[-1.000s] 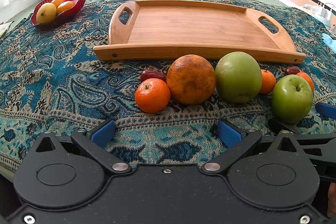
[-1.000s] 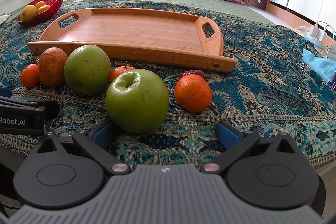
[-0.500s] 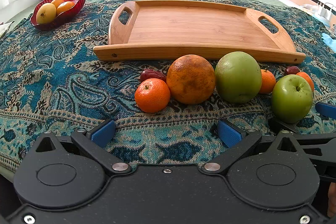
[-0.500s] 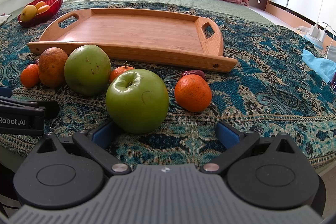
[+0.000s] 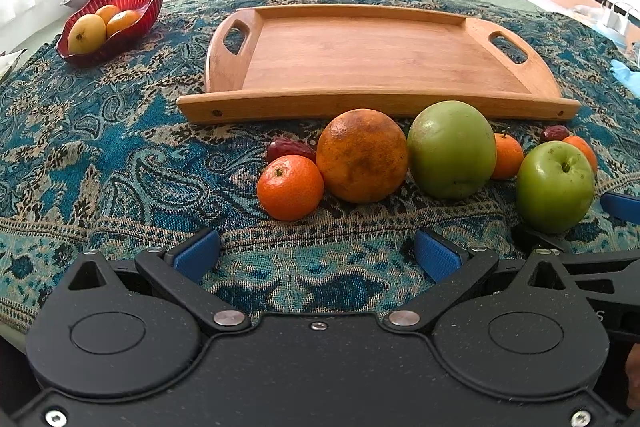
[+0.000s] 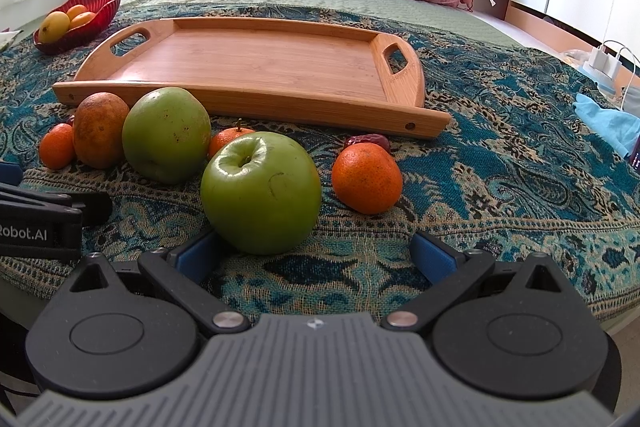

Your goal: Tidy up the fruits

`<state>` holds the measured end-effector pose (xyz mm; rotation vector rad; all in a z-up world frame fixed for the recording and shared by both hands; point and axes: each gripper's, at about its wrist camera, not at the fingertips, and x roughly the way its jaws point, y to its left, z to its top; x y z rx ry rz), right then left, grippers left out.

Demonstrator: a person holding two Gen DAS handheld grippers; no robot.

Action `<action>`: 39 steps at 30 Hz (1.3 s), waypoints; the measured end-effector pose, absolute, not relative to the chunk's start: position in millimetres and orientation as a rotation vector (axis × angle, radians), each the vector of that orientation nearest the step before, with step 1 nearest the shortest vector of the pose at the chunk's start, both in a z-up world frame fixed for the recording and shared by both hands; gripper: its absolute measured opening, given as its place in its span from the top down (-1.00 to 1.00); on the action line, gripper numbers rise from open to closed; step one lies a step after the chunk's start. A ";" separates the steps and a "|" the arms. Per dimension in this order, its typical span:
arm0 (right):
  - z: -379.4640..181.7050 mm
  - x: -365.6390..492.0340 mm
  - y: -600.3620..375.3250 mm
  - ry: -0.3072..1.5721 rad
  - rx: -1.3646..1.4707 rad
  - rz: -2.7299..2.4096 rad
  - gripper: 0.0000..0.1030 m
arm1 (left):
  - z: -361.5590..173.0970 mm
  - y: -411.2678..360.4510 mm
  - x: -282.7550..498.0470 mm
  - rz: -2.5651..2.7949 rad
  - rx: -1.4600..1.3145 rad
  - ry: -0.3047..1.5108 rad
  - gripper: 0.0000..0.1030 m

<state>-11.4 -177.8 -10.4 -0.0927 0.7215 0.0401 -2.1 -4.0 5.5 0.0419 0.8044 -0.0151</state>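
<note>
Wooden tray (image 5: 372,63) lay on the paisley cloth (image 5: 100,155), long axis running left to right, handle cut-outs at each end, nothing on its floor. Fruit sat in a row along the tray's near rim: tangerine (image 5: 290,187), brown-mottled orange (image 5: 362,155), large green fruit (image 5: 451,149), glossy green apple (image 5: 554,187) with stem dimple turned up. Left gripper (image 5: 318,253) was spread wide over bare cloth, gripping nothing. Right gripper (image 6: 316,253) likewise wide, apple (image 6: 261,193) just beside its left finger; contact not clear.

Right view alone showed a second tangerine (image 6: 367,178) whole, a dried date (image 6: 368,140) behind it. Left view alone showed another date (image 5: 290,149) clearly. Red bowl (image 5: 116,19) of yellow-orange fruit stood far left.
</note>
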 end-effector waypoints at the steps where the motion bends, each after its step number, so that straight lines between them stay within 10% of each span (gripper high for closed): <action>1: -10.9 -11.8 -178.0 0.718 -0.094 0.041 -1.00 | 5.0 -3.5 -2.2 -0.018 0.047 0.801 -1.00; 27: -2.2 -35.9 -165.5 0.518 -0.103 0.168 -0.99 | 34.6 -5.5 -15.9 -0.095 0.024 0.529 -0.69; 39: -0.2 -36.0 -170.8 0.464 -0.020 0.139 -0.62 | 27.9 -8.8 -2.6 -0.148 0.054 0.513 -0.33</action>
